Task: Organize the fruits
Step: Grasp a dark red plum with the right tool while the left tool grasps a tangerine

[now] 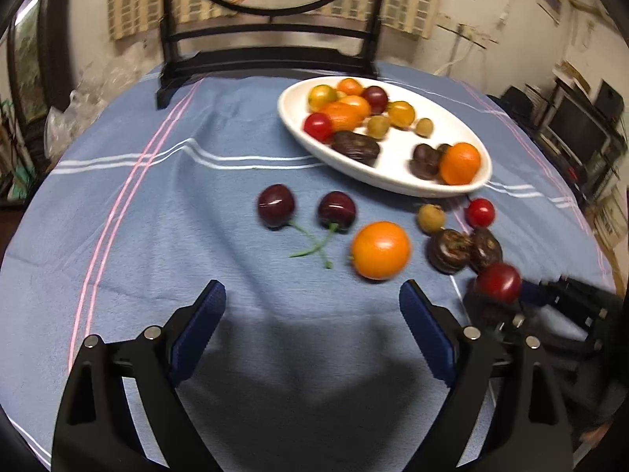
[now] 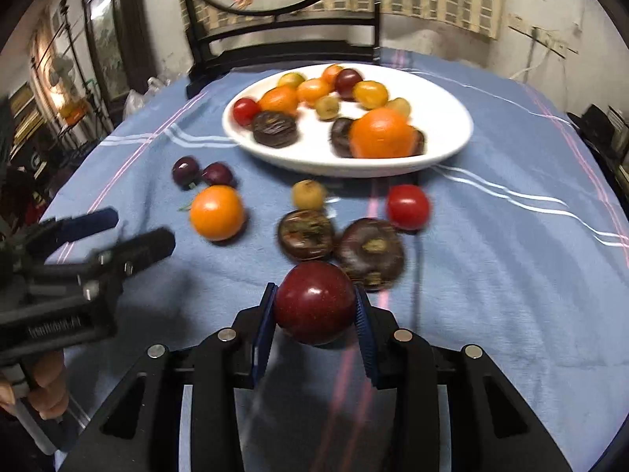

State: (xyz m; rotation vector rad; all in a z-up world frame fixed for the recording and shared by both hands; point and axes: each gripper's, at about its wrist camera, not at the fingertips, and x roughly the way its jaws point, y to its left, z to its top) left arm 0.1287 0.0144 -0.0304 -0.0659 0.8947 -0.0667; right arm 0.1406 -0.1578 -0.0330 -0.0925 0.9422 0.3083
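Fruits (image 2: 216,212) lie on counter (image 2: 491,275) near plate (image 2: 452,126). Right hand-held gripper (image 2: 314,306) clamps dark-red fruit (image 2: 314,301); left hand-held gripper (image 1: 312,299) spread wide w/ nothing between.

Lived-in home: cloth-covered table (image 1: 165,236), carved screen stand (image 1: 271,55), worn plaster walls (image 1: 491,8), cluttered shelves (image 1: 582,126).

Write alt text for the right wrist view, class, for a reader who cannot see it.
The right gripper clamps a dark red fruit above a blue tablecloth. Beyond it lie loose fruits and a white plate holding more. The open left gripper enters from the left.
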